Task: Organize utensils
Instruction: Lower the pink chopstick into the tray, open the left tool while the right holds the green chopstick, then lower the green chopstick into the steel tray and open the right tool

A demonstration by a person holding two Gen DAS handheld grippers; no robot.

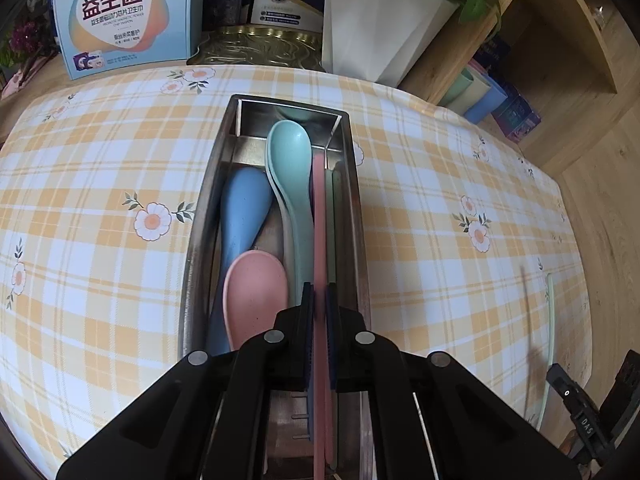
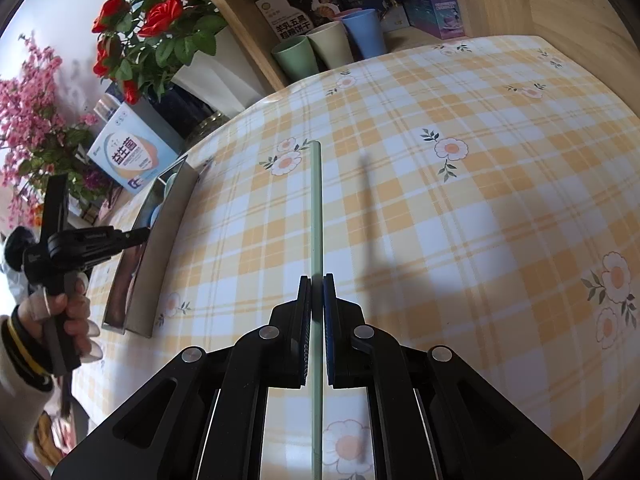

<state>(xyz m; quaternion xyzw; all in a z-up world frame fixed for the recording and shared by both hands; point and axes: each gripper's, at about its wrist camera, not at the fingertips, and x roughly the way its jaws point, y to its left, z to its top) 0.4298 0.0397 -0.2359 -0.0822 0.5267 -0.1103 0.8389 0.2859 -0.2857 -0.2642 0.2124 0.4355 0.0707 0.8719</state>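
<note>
A steel utensil box (image 1: 200,240) lies on the checked tablecloth and holds a teal spoon (image 1: 290,152), a blue spoon (image 1: 244,208), a pink spoon (image 1: 256,288) and green chopsticks (image 1: 330,220). My left gripper (image 1: 320,300) is shut on a pink chopstick (image 1: 319,220), held lengthwise over the box's right side. My right gripper (image 2: 317,292) is shut on a light green chopstick (image 2: 316,200), held above the cloth to the right of the box (image 2: 168,232). That chopstick also shows at the right edge of the left wrist view (image 1: 551,320).
A blue printed carton (image 1: 120,16), a gold tin (image 1: 260,46) and a white planter with red roses (image 1: 376,28) stand behind the box. Several pastel cups (image 2: 332,44) and small boxes sit on a wooden shelf at the far right. The left gripper and hand (image 2: 68,264) are beside the box.
</note>
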